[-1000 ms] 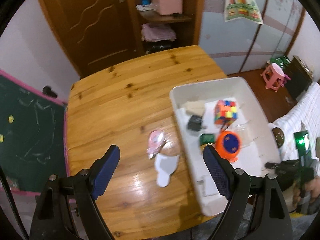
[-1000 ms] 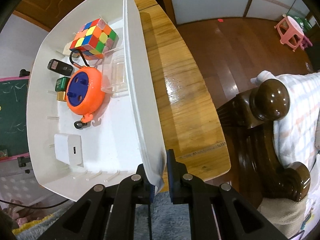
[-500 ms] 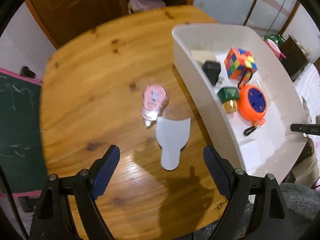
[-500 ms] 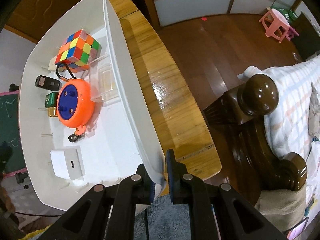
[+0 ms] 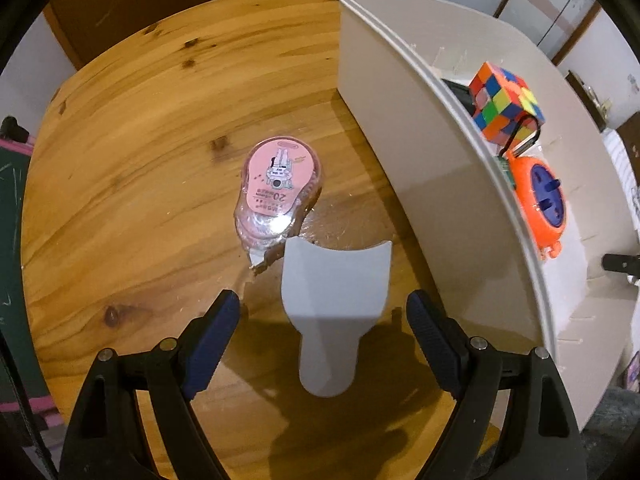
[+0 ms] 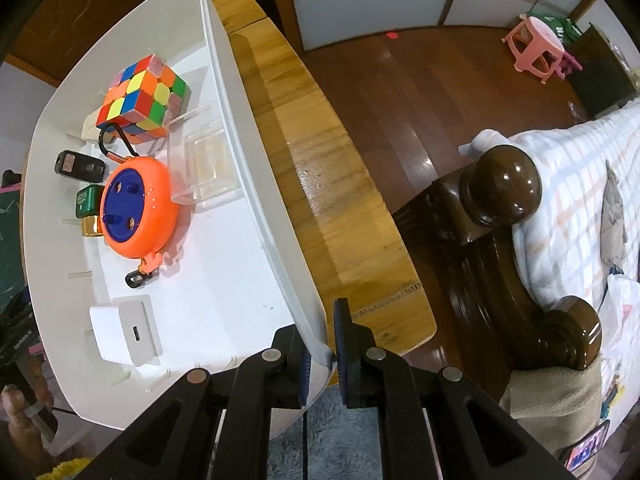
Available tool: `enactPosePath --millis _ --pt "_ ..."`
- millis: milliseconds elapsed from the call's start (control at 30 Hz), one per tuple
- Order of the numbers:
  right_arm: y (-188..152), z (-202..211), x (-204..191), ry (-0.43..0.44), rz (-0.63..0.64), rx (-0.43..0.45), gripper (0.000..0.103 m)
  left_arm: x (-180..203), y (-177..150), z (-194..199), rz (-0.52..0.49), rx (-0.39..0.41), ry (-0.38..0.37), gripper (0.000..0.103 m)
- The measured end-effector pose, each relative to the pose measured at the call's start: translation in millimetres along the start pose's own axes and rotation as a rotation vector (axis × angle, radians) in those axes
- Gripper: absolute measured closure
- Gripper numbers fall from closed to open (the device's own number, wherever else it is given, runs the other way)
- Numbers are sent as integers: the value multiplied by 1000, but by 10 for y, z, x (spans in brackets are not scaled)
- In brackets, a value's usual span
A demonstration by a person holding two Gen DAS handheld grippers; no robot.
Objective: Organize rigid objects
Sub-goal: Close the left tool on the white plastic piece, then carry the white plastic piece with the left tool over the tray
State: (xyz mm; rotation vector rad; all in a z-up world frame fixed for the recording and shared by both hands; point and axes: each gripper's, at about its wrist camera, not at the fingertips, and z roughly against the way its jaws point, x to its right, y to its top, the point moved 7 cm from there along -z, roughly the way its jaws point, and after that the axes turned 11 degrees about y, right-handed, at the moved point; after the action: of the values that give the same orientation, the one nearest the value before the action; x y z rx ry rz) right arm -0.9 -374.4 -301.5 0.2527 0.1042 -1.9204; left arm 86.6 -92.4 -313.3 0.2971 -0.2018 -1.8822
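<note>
A white scoop-shaped plastic piece (image 5: 334, 312) lies on the round wooden table (image 5: 140, 120), its narrow end toward me. My left gripper (image 5: 322, 344) hangs just above it, open, one finger on each side of the narrow end, not touching. A pink correction tape dispenser (image 5: 276, 192) in clear wrap lies just beyond it. The white bin (image 6: 240, 240) stands to the right; my right gripper (image 6: 322, 354) is shut on its near corner wall. In the bin lie a colour cube (image 6: 142, 98), an orange reel (image 6: 138, 208), a black key fob (image 6: 80, 166), a white charger (image 6: 124, 328) and a clear box (image 6: 204, 164).
A green and gold small item (image 6: 88, 210) lies beside the reel. Right of the table are a dark wooden bedpost (image 6: 500, 188), a checked blanket (image 6: 580, 184) and a pink stool (image 6: 536, 46) on the floor. A green chalkboard (image 5: 12, 208) stands left of the table.
My left gripper has come down toward the table, so the white piece and the pink dispenser now look much larger and closer. The right gripper keeps its hold on the bin corner.
</note>
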Motion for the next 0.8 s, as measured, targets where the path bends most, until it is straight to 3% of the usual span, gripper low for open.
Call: enactPosePath --millis 267,467,567,600,800 --pt "-1 -8 15 -6 -12 6 92 36 -22 -116 -7 -13 68 16" --pt "-4 -6 15 -9 -16 10 92 57 31 -140 3 -2 78 17" --pt "-3 -5 14 -11 -15 11 92 66 -2 -151 1 10 77 26" --pt "-3 -5 12 -10 -16 11 92 88 6 -119 -8 25 69 41" --pt "-6 -7 13 -11 -14 11 92 96 -31 -82 -6 18 67 42"
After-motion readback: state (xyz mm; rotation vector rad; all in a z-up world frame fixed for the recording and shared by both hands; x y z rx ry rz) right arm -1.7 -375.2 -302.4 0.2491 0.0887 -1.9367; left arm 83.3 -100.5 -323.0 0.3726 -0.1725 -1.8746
